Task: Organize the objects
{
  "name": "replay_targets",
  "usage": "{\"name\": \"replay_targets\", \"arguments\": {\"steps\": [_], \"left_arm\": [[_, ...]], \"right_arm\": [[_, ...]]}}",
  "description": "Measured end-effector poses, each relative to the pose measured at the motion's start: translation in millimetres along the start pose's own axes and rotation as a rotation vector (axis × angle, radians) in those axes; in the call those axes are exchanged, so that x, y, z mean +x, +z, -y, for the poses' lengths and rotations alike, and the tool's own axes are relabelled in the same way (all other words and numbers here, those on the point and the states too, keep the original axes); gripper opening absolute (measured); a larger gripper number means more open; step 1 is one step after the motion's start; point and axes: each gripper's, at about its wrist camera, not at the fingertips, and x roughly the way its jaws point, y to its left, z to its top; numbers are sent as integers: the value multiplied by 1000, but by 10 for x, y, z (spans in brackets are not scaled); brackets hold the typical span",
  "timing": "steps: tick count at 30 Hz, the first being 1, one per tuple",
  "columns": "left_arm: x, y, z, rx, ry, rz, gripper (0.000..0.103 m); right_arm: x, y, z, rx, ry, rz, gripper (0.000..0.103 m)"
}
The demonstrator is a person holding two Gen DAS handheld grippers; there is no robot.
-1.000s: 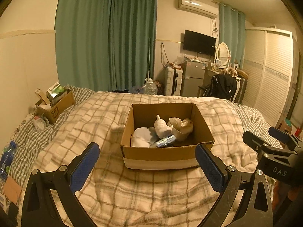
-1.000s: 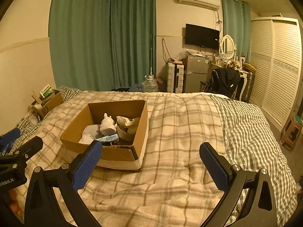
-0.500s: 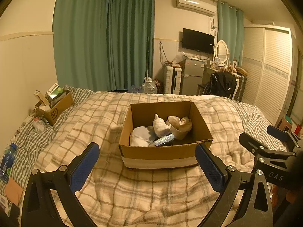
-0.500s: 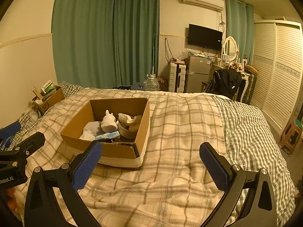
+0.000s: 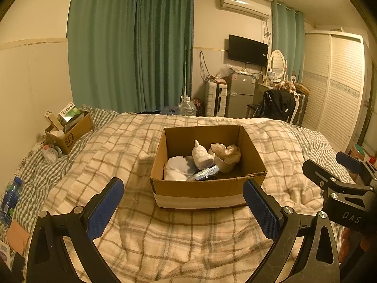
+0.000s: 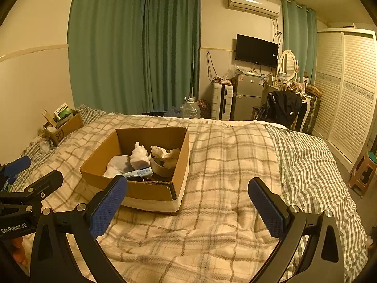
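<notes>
An open cardboard box [image 5: 207,188] sits on the plaid bed [image 5: 165,235]; it also shows in the right wrist view [image 6: 146,188]. Inside lie a white rabbit figure [image 5: 201,156], a white cloth [image 5: 176,171], a bowl with crumpled fabric [image 5: 226,156] and a small blue-white packet [image 5: 206,172]. My left gripper [image 5: 182,208] is open and empty, in front of the box. My right gripper [image 6: 187,208] is open and empty, over the blanket to the right of the box. The right gripper shows at the left view's right edge [image 5: 341,184].
A smaller cardboard box [image 5: 70,132] with cartons stands at the bed's far left by the wall. Bottles [image 5: 10,195] lie along the left edge. Beyond the bed stand a fridge [image 5: 240,96], a chair with a black jacket [image 5: 278,105] and a wardrobe [image 5: 337,89].
Both grippers have drawn back and risen slightly from the box; the box looks a little farther away. Both stay open and empty.
</notes>
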Motion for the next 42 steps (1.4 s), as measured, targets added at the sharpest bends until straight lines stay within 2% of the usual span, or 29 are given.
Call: {"name": "replay_targets", "arguments": {"steps": [42], "left_arm": [[-29,-1,10,27,-28,-3,103]], "right_arm": [[-17,-13,-43,-5,-3,-14,103]]}}
